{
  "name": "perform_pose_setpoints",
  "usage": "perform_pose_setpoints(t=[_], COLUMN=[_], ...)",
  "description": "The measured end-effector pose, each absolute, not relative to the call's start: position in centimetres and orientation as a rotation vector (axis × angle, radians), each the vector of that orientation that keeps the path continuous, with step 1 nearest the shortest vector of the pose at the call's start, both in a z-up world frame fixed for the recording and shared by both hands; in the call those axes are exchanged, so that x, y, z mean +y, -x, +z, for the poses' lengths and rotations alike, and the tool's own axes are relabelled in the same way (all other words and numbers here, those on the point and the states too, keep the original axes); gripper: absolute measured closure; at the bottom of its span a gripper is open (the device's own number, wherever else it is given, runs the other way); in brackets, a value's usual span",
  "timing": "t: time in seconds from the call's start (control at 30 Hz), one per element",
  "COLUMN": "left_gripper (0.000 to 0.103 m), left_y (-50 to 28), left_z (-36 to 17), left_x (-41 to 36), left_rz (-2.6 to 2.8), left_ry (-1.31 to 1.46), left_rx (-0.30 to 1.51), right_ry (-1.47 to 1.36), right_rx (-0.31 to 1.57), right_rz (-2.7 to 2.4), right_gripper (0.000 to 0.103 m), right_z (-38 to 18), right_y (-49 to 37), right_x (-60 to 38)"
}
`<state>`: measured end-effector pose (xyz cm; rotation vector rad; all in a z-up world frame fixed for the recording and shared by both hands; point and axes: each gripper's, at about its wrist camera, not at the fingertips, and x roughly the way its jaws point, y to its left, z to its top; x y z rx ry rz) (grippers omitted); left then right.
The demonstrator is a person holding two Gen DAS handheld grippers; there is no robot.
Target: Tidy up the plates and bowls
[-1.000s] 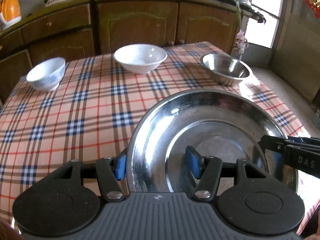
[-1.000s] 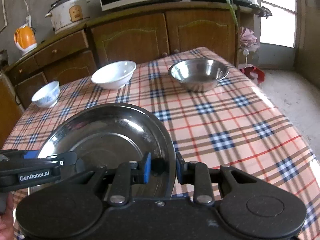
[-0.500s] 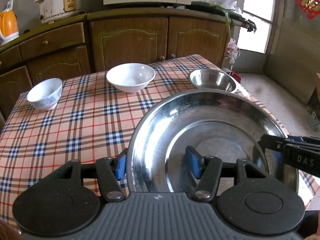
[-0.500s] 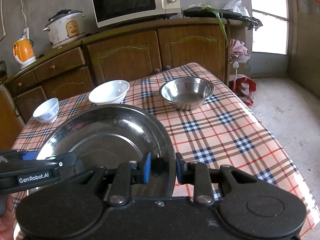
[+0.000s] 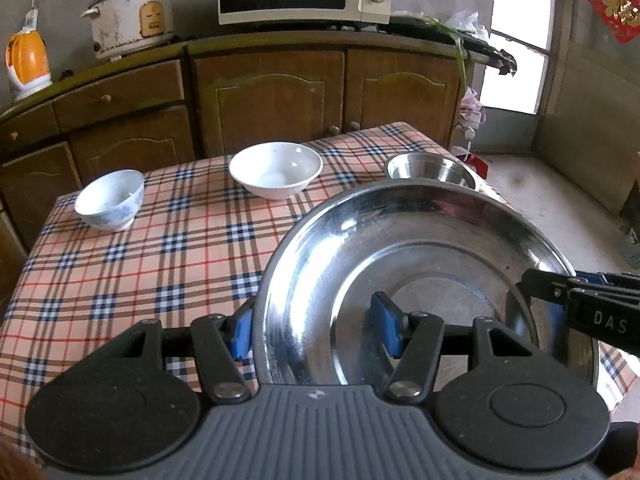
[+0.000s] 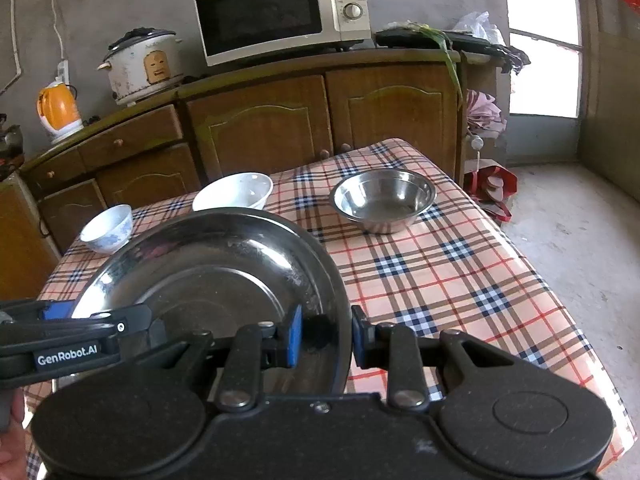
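Observation:
A wide steel plate [image 5: 420,240] [image 6: 208,256] hangs above the checked table [image 5: 160,260], held from both sides. My left gripper [image 5: 314,330] is shut on its left rim, one blue pad outside and one inside the dish. The right gripper [image 6: 325,336] is shut on the opposite rim. On the table's far side stand a small blue-patterned bowl [image 5: 110,198] at the left, a white bowl [image 5: 276,168] in the middle and a steel bowl [image 6: 384,200] at the right. The plate hides part of the white bowl in the right wrist view.
Brown cabinets [image 5: 272,96] run behind the table, carrying a microwave [image 6: 280,12], a rice cooker [image 6: 142,66] and an orange kettle [image 6: 58,110]. To the right of the table lie bare concrete floor [image 6: 580,220] and a bright doorway.
Both grippers have risen with the steel plate between them. The table and its bowls now look lower and farther off, and the microwave and counter top have come into view.

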<state>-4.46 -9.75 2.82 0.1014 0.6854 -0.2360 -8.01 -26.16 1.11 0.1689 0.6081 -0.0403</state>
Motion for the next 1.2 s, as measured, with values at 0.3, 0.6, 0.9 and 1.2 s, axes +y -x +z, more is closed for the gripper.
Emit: perform_pose_setpoints(t=[0.3, 0.6, 0.9, 1.2], left_gripper=[0.043, 0.043, 0.043, 0.043], left_y=[4.9, 5.3, 5.8, 6.3], left_z=[3.2, 3.5, 3.6, 3.7], left_x=[-8.6, -7.5, -5.7, -3.9], left_rz=[-0.206, -0.171, -0.134, -0.103], left_ry=[-0.087, -0.08, -0.073, -0.05], left_rx=[0.683, 0.684, 0.685, 0.69], right_ry=[-0.154, -0.141, -0.126, -0.106], right_rx=[0.608, 0.612, 0.617, 0.616], right_rz=[-0.018, 0.007, 0.041, 0.071], right_gripper=[0.07, 0.07, 0.07, 0.07], right_z=[1.4, 1.5, 1.6, 1.7], right_y=[8.0, 7.9, 7.6, 7.4], right_x=[-24.7, -23.3, -21.3, -19.5])
